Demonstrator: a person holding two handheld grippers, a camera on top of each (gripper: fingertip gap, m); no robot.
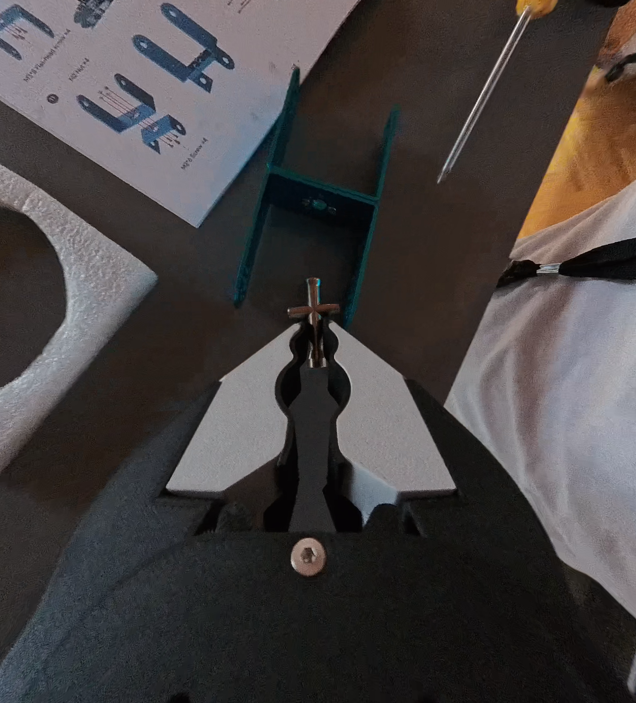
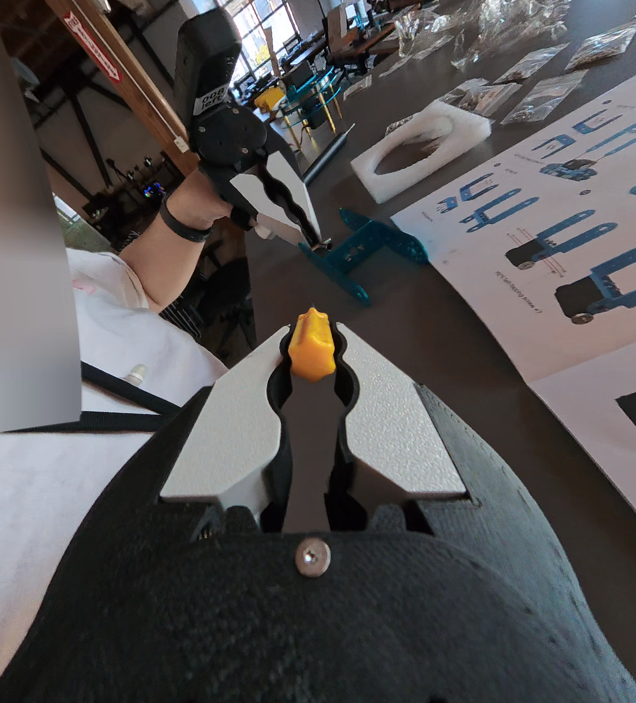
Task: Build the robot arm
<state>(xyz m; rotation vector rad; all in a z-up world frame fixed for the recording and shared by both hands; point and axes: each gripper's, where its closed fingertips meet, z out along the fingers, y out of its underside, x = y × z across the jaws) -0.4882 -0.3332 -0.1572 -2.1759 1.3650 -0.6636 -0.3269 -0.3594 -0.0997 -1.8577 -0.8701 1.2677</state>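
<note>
One small cross-shaped metal wrench (image 1: pixel 313 309) pinched at the tip of the left tool (image 1: pixel 314 329), just above one teal H-shaped metal bracket (image 1: pixel 310 198) lying on the dark desk (image 1: pixel 423 266). One yellow-handled screwdriver (image 2: pixel 311 350) clamped by its handle in the right tool (image 2: pixel 312 331), its thin steel shaft pointing down toward the desk right of the bracket. Beside the bracket, one printed instruction sheet (image 1: pixel 149 87) with blue part drawings and small captions, one white foam block (image 2: pixel 423 148) with a round cut-out, and several clear bags (image 2: pixel 529 64) farther off.
</note>
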